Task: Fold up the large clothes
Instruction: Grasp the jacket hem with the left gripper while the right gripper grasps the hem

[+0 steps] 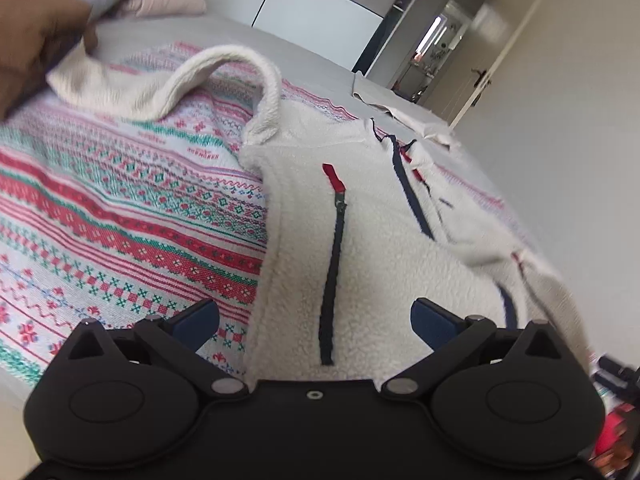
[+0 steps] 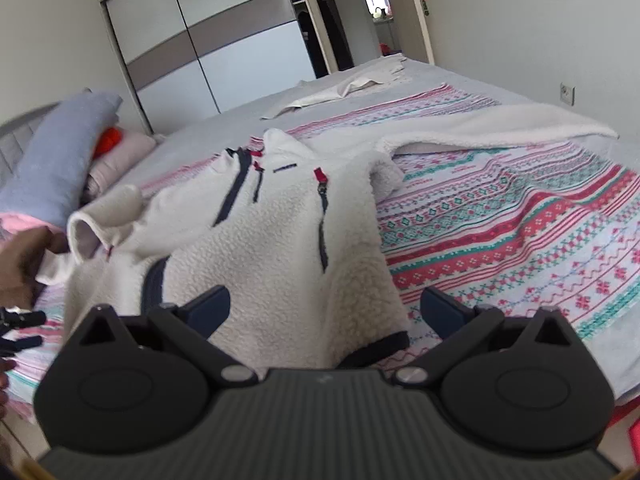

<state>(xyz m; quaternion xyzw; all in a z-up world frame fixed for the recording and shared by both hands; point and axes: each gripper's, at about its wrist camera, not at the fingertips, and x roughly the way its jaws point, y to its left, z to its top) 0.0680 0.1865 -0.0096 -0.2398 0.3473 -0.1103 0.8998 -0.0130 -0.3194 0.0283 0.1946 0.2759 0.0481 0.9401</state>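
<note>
White fleece jacket (image 1: 372, 240) spread front-up on patterned bedspread (image 1: 120, 216), across bed (image 2: 224, 124). Dark chest zip (image 1: 332, 276) and centre zip (image 1: 408, 192) showing; red pull tab above chest zip. One sleeve (image 1: 224, 68) lifted off bedspread in an arch, cuff end beside a bare hand (image 1: 36, 44) at jacket's far side; contact blurred, grip not confirmed. Other sleeve (image 2: 500, 124) lay flat on bedspread, stretched away from jacket body. Dark hem band (image 2: 380, 344) at near edge of jacket, just below right gripper (image 2: 324, 308).

Left gripper (image 1: 316, 320) hung over lower jacket, jaws wide apart, nothing between them but fleece below. Right gripper likewise: jaws spread, empty, above hem corner. Contact with cloth not judged from these views.

Pile of folded clothes (image 2: 68, 168) past jacket's collar end, toward wardrobe (image 2: 200, 40). Loose pale cloth (image 2: 348, 88) well beyond jacket, further up bed.

Handling, as judged: thick pile fleece, soft, limp, light for its bulk, no stiffness beyond zips and hem band. Not slippery; pile likely to catch on bedspread and drag it. Bulky folds likely to spring open. Best hold judged at bound edges: hem corners, cuffs, shoulder seams, pinching a full thickness rather than surface fluff. Zips better avoided, hard ridge under jaws. Folding barely begun; sleeves not yet laid in.
</note>
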